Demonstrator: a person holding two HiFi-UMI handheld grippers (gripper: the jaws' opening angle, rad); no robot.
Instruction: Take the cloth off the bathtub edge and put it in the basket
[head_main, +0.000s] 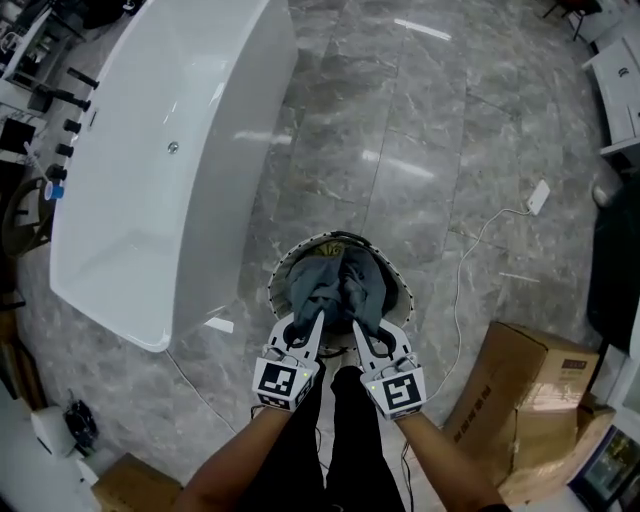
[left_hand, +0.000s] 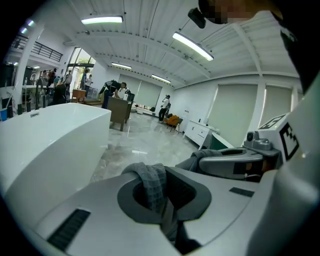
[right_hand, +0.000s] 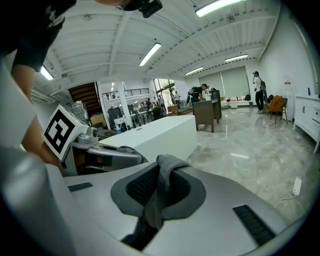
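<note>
2 grey grippers, left gripper (head_main: 318, 322) and right gripper (head_main: 357, 326), pinch the dark grey cloth (head_main: 335, 283) over the round white-rimmed basket (head_main: 281, 272); releasing both together, low, should land it inside.

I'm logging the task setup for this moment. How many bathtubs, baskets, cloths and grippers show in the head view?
bathtub: 1
basket: 1
cloth: 1
Grippers: 2, the left gripper and the right gripper, each shut on the cloth over the basket
Total: 5
</note>
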